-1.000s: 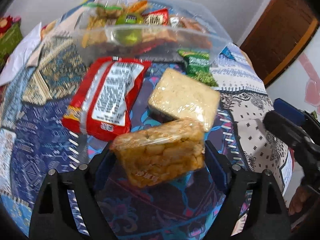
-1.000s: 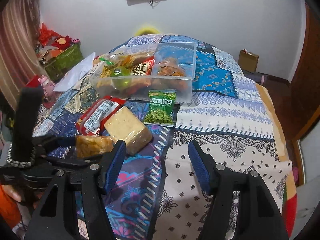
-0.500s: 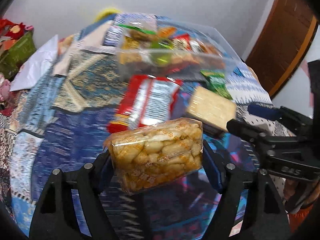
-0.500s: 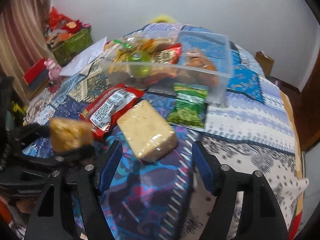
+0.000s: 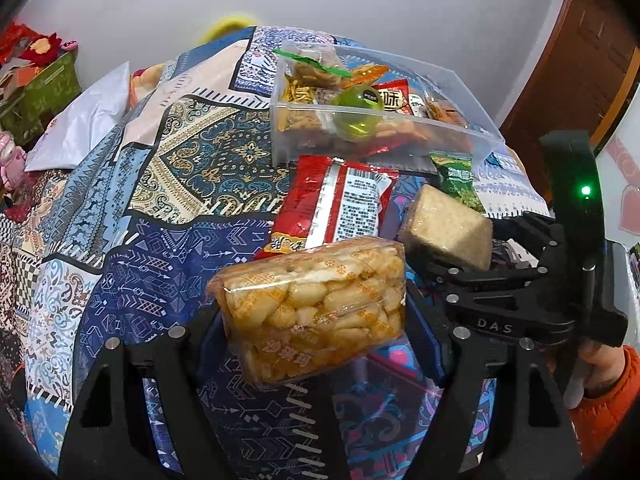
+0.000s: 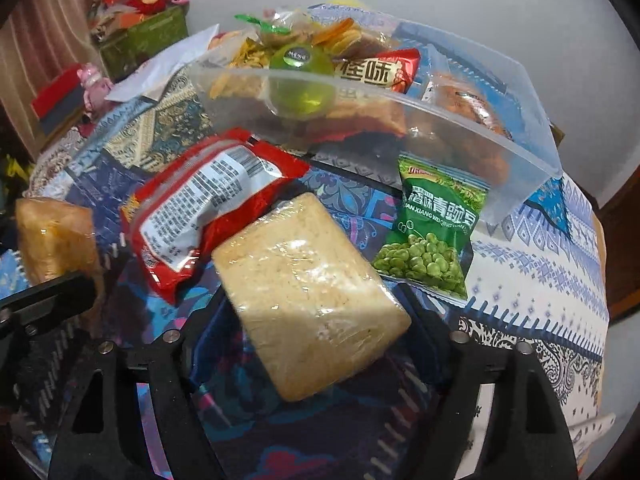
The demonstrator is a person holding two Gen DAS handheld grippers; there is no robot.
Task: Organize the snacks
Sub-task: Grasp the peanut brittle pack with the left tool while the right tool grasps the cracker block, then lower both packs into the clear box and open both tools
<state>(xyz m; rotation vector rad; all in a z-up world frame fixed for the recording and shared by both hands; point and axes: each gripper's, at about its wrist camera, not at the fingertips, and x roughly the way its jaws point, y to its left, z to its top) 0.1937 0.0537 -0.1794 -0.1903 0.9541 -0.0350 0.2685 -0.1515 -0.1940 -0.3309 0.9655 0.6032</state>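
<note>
My left gripper (image 5: 312, 320) is shut on a clear pack of orange-yellow puffed snacks (image 5: 316, 300) and holds it above the patterned cloth. That pack also shows at the left edge of the right wrist view (image 6: 52, 236). My right gripper (image 6: 312, 308) is low over a wrapped beige block (image 6: 304, 272). Its jaws are opening with the block lying between them, and a gap shows on the left side. A red packet (image 6: 212, 204) and a green pea packet (image 6: 432, 236) lie just beyond. Behind them stands a clear plastic box (image 6: 520, 136) holding several snacks.
A patchwork cloth (image 5: 180, 168) covers the surface. At the far left are a white bag (image 5: 84, 120) and a green box (image 5: 36, 96) with red items. A wooden door (image 5: 580, 60) is on the right. A hand in an orange sleeve (image 5: 604, 380) holds the right gripper.
My left gripper has closed on the orange snack pack and lifted it off the cloth. My right gripper has come down and forward around the beige block, with its jaws spreading wider.
</note>
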